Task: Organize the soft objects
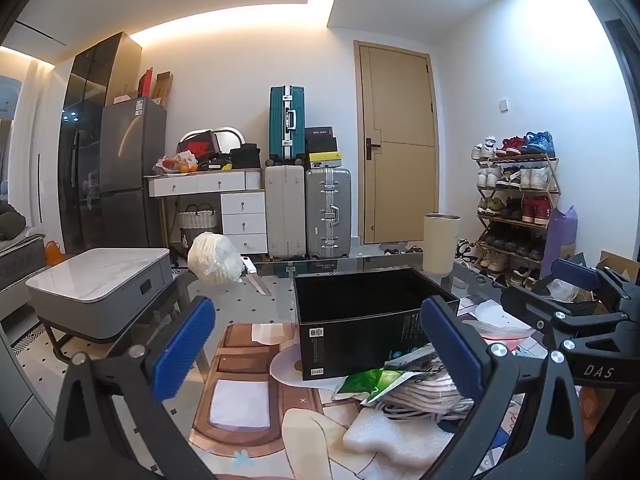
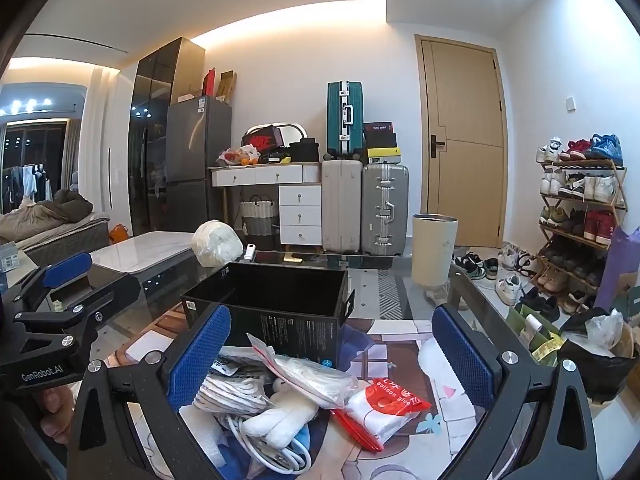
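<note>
On the glass table, a heap of soft things lies just in front of an open black box: a white plush toy, a clear bag of white stuff, a red-and-white packet, a coiled white cable and a green packet. Nothing appears to be in the box yet, so the sorting seems to be at its start, with the first pick not yet made. Both tools hover level above the heap, aimed toward the box, the right gripper beside the left gripper. Each has its blue pads spread wide and holds nothing. The next move likely calls for lowering the right one over the plush toy and closing gently.
</note>
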`<state>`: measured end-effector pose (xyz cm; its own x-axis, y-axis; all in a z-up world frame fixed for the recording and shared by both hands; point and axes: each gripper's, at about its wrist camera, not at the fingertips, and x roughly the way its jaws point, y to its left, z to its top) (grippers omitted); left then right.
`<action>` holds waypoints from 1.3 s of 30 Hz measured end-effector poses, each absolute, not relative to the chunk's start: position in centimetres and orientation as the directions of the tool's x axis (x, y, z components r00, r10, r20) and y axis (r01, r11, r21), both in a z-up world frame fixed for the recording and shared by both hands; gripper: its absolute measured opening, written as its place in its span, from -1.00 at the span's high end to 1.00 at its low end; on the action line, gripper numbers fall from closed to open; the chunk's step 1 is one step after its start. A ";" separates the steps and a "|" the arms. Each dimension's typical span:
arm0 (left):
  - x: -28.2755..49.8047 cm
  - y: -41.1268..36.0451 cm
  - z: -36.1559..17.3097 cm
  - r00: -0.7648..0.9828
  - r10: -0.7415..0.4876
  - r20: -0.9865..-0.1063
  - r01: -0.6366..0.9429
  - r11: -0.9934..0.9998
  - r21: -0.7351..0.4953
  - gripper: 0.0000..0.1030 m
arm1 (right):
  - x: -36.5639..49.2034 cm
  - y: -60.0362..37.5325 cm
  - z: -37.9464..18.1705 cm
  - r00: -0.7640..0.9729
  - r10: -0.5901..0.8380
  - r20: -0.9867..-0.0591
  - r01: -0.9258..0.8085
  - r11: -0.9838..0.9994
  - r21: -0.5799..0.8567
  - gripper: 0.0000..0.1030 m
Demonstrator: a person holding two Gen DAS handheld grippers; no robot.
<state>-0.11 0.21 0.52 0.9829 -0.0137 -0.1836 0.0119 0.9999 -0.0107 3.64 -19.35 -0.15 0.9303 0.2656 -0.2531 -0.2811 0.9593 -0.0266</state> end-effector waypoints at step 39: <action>0.4 0.2 0.1 0.974 -0.031 -0.224 0.028 1.000 -0.015 -1.00 | 3.6 -19.3 -0.1 0.930 0.266 -0.256 -0.281 0.959 -0.026 -0.99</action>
<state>0.41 0.15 0.09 0.9740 -0.0305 -0.2244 0.0280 0.9995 -0.0146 3.62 -19.29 -0.14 0.9295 0.2658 -0.2557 -0.2814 0.9592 -0.0260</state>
